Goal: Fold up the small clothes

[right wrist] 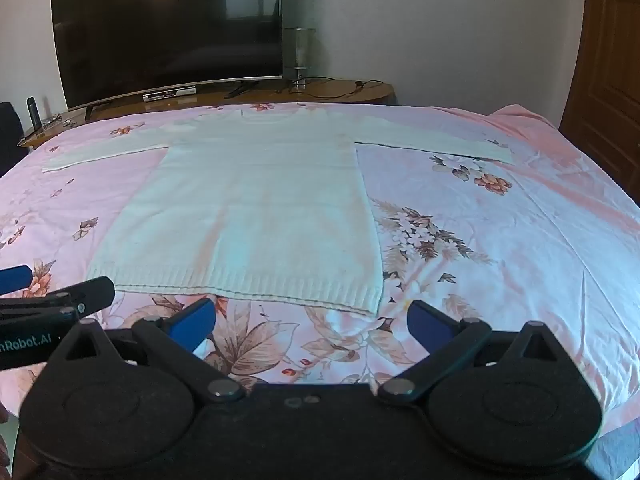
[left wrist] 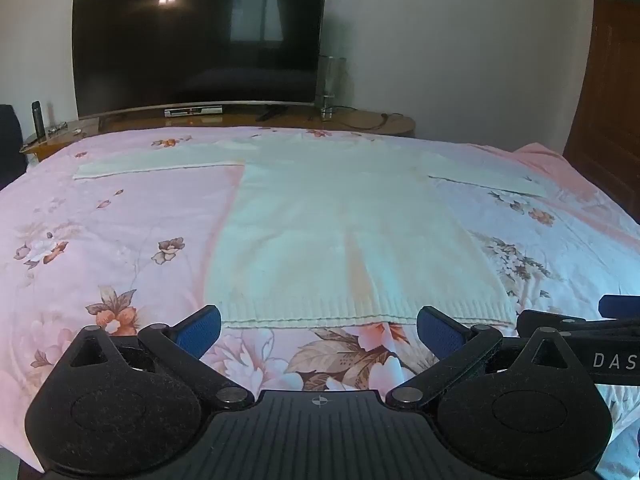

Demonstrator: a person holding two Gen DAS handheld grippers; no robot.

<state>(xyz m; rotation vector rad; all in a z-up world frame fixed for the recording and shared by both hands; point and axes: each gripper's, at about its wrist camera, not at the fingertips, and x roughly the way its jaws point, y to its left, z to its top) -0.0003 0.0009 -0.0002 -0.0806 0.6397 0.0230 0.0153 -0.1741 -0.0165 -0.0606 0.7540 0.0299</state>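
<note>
A white knit sweater (left wrist: 340,232) lies flat on the pink floral bed sheet (left wrist: 120,220), sleeves spread to both sides, ribbed hem nearest me. It also shows in the right wrist view (right wrist: 248,208). My left gripper (left wrist: 320,330) is open and empty, hovering just in front of the hem's middle. My right gripper (right wrist: 312,322) is open and empty, in front of the hem's right corner. The right gripper's side shows at the right edge of the left wrist view (left wrist: 580,332). The left gripper's side shows at the left edge of the right wrist view (right wrist: 52,304).
A large dark TV (left wrist: 200,36) stands on a wooden stand (left wrist: 360,120) behind the bed. A glass lamp (left wrist: 332,80) and cables sit on the stand. A wooden door (left wrist: 612,100) is at the right. A dark bottle (left wrist: 37,118) stands at the left.
</note>
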